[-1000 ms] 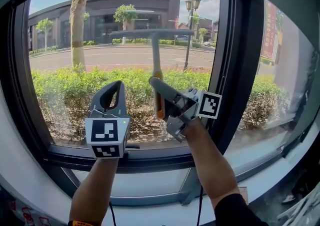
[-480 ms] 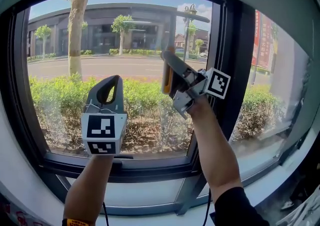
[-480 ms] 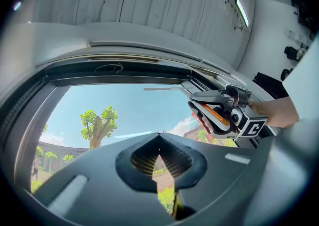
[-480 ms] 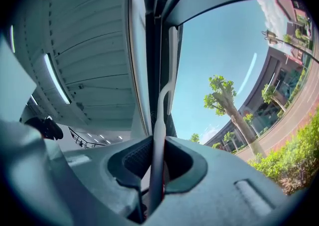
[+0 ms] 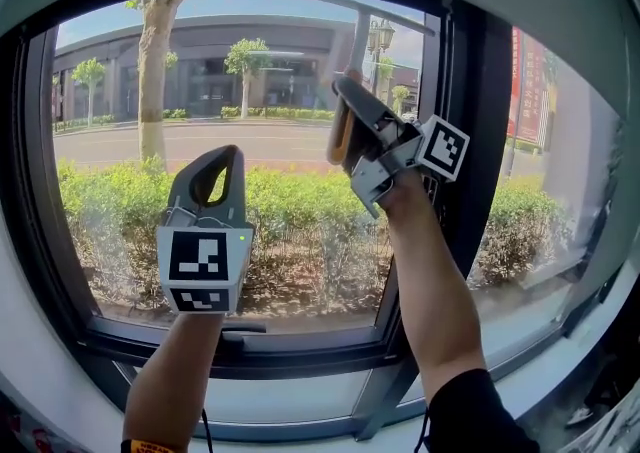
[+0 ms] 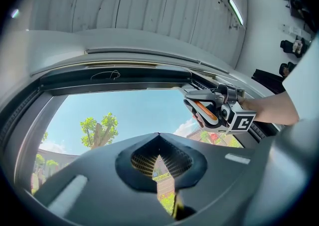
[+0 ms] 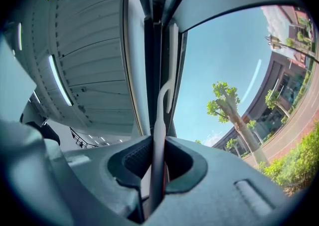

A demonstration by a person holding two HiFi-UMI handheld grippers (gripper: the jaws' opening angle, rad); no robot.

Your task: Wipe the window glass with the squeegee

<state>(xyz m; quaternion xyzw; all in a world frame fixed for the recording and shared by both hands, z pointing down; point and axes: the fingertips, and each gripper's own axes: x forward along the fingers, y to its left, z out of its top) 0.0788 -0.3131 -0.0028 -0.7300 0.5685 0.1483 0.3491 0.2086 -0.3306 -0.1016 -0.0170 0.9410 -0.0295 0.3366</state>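
Jaws of right gripper [image 5: 347, 91] clamped on squeegee [image 5: 357, 41], shaft upright, blade topmost.

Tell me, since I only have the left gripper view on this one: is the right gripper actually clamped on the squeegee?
Observer: Yes. The right gripper view shows the right gripper shut on the squeegee shaft.
Operator: Where does the blade sit?
Observer: Head view: the blade is high on the window glass, its right end by the right frame.
Operator: And the left gripper's place?
Observer: Head view: left gripper lower, before the pane's middle, apart from the squeegee.
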